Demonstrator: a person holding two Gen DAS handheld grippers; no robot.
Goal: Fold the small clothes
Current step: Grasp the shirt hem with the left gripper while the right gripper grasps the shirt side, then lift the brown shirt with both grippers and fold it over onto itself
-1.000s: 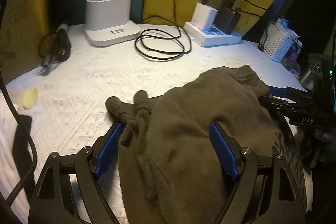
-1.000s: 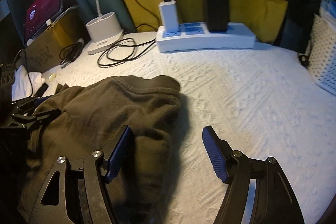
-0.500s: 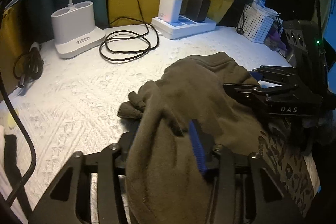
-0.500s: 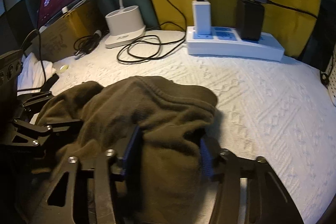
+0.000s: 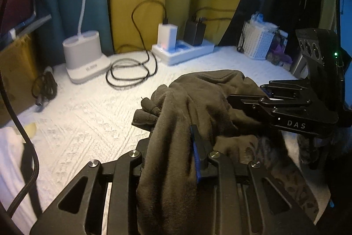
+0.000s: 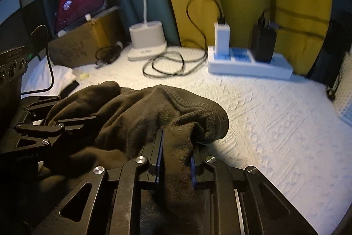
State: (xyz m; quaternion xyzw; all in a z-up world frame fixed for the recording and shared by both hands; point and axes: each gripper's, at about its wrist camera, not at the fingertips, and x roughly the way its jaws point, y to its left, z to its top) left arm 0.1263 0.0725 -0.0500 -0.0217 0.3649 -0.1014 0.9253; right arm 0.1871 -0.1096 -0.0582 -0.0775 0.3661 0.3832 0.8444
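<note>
Olive-brown garment [image 5: 198, 102] is bunched in both my just-closing tongs, left [image 5: 171, 160] and right [image 6: 176, 158], so I fear a thick uneven hold may slip during the fold.

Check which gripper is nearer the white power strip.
Right. The right gripper, shut on the dark garment, sits on the side facing the power strip. The left gripper grips the same garment on the side toward the lamp base.

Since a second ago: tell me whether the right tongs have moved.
Yes. The right tongs have just closed onto the brown garment and drawn back from the white power strip, which sits higher in the right wrist view.
</note>
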